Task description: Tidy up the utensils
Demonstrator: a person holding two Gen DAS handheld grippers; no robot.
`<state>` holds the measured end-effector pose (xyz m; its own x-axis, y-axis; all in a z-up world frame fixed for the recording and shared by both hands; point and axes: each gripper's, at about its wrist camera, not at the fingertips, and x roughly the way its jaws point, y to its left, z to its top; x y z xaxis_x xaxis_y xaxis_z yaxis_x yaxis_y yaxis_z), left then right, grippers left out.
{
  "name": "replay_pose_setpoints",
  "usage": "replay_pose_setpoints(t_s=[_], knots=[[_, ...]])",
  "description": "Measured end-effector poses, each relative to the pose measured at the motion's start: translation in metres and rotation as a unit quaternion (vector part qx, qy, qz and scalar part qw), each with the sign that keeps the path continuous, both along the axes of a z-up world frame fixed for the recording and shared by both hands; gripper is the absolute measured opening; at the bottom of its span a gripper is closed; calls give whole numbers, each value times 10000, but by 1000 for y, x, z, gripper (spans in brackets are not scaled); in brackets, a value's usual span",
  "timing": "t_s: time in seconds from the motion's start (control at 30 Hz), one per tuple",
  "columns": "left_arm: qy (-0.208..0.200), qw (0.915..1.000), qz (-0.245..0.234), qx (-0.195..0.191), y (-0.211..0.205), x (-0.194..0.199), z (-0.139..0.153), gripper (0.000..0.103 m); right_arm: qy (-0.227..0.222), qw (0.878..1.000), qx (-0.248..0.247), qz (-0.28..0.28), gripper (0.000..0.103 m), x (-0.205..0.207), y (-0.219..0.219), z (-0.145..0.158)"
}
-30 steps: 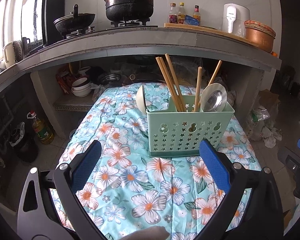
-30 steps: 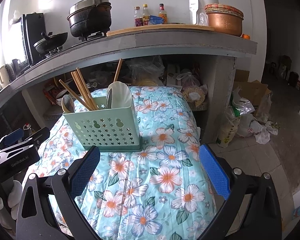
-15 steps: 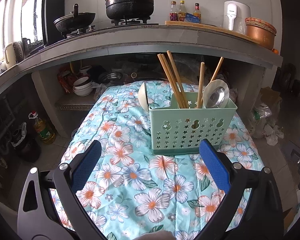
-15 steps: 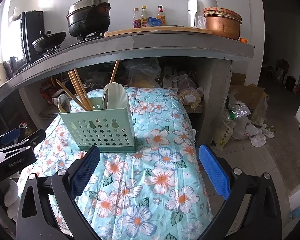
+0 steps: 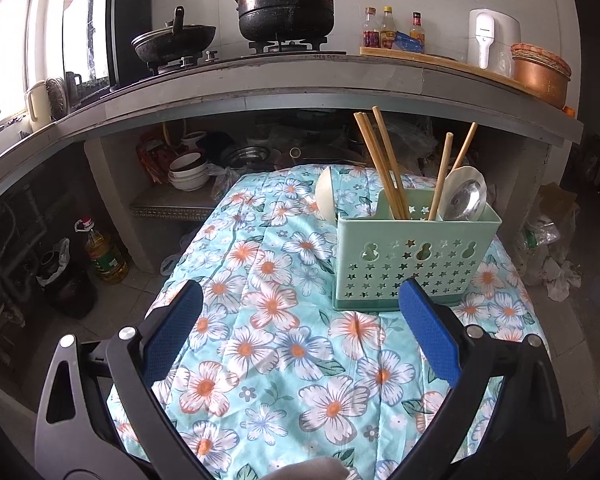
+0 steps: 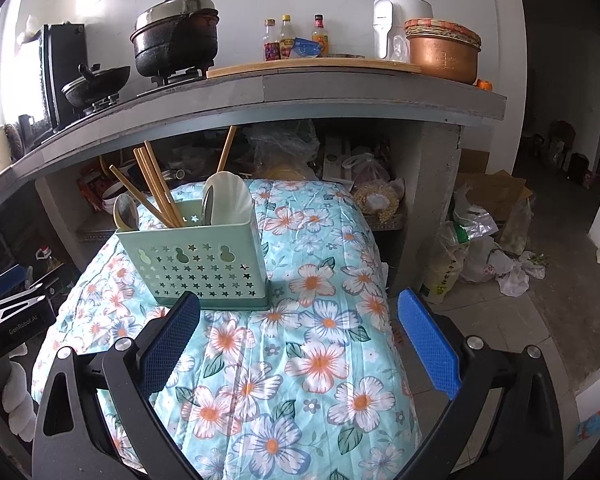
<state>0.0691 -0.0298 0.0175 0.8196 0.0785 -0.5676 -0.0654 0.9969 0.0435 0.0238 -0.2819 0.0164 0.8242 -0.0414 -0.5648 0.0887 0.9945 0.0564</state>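
Green caddy (image 5: 414,258) sits ahead-right of the left tongs (image 5: 300,336) and ahead-left of the right tongs (image 6: 298,338). Chopsticks (image 5: 384,162) stand near upright; both tongs spread wide, gripping nothing, and neither looks clearly nearer.

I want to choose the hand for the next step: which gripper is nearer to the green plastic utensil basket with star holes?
Left or right: too close to call. The left gripper is before the green plastic utensil basket, its left; the right gripper, its right.

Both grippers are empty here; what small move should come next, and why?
Probably none beyond easing both away. The wooden chopsticks and spoons already stand in the pale green perforated plastic caddy, nothing lies loose on the floral cloth, and left gripper and right gripper gape open.
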Motion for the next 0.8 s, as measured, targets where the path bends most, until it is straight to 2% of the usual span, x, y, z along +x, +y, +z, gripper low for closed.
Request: replay_pose_setpoints(t_s=[0.8], knots=[[64,10000,68,8,2,1,-3,95,21,10000,-6,60,97,0,3,0]])
